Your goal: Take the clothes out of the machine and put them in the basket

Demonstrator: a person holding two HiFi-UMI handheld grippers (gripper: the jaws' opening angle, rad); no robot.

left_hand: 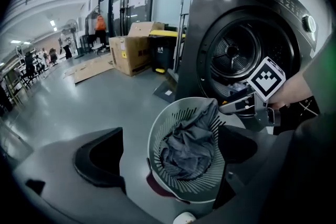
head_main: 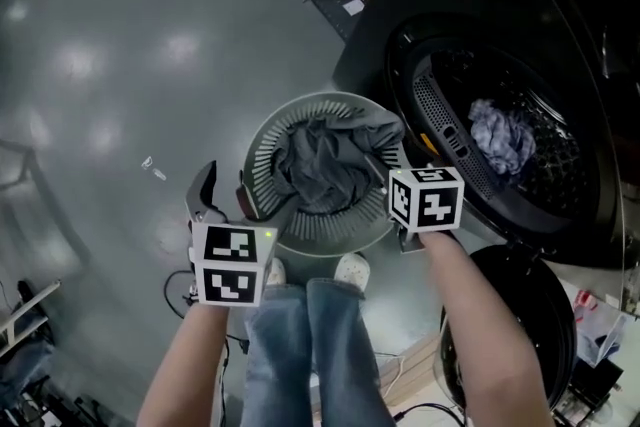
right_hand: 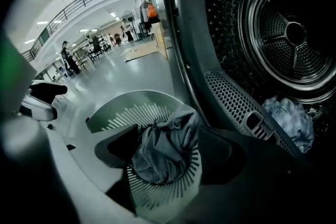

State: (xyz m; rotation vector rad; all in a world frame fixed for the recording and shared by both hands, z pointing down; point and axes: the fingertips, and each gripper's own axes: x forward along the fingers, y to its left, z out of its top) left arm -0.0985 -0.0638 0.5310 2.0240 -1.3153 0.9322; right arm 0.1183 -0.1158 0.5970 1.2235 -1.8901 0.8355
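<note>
A round grey slatted basket (head_main: 262, 147) (left_hand: 157, 136) (right_hand: 113, 113) stands on the floor in front of the black machine (head_main: 470, 25) (left_hand: 210, 23). A grey garment (head_main: 320, 160) (left_hand: 189, 144) (right_hand: 160, 149) lies bunched in it, one corner up at the right rim. My right gripper (head_main: 378, 163) (left_hand: 231, 107) (right_hand: 168, 150) is over that rim, jaws apart on either side of the garment, not pressing on it. My left gripper (head_main: 222, 200) (left_hand: 168, 152) hangs open and empty left of the basket. A pale blue cloth (head_main: 503, 137) (right_hand: 290, 120) lies in the drum.
The machine's round door (head_main: 510, 325) hangs open at lower right. My jeans legs and white shoes (head_main: 352, 268) stand just behind the basket. Cardboard boxes (left_hand: 134, 50) and a yellow-lidded bin (left_hand: 164, 49) sit beside the machine. Cables (head_main: 185, 290) trail near my feet.
</note>
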